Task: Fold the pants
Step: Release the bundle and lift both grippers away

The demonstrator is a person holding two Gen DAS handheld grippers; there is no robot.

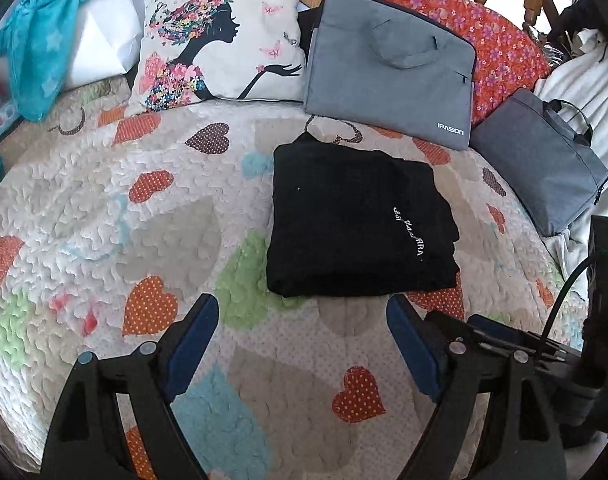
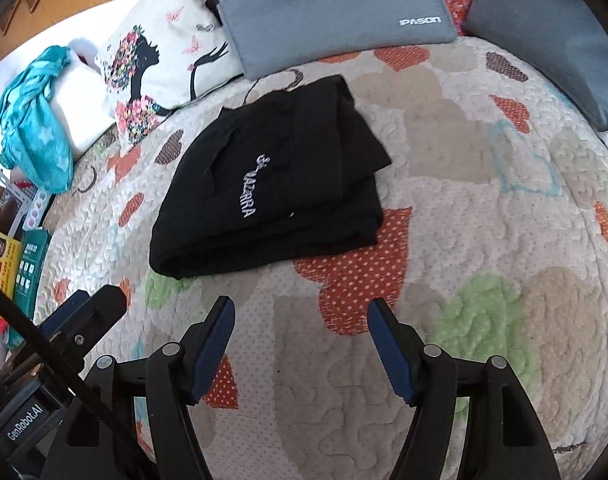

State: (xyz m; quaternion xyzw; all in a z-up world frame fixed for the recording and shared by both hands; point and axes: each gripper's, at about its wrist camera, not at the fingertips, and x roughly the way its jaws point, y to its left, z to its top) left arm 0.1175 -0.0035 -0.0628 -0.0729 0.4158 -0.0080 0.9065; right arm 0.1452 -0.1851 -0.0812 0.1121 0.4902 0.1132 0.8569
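Note:
The black pants (image 1: 356, 220) lie folded into a compact rectangle on the heart-patterned quilt (image 1: 144, 208), white lettering on top. They also show in the right wrist view (image 2: 272, 184). My left gripper (image 1: 302, 316) is open and empty, hovering just in front of the pants' near edge. My right gripper (image 2: 302, 320) is open and empty, a little nearer than the pants and to their right. The left gripper's body shows at the lower left of the right wrist view (image 2: 84, 320).
A printed cushion (image 1: 220, 40), a grey IPASON laptop bag (image 1: 388, 68) and a darker grey bag (image 1: 540, 160) lie behind the pants. A turquoise cloth (image 1: 44, 36) hangs at far left. Boxes (image 2: 8, 272) stand beside the bed.

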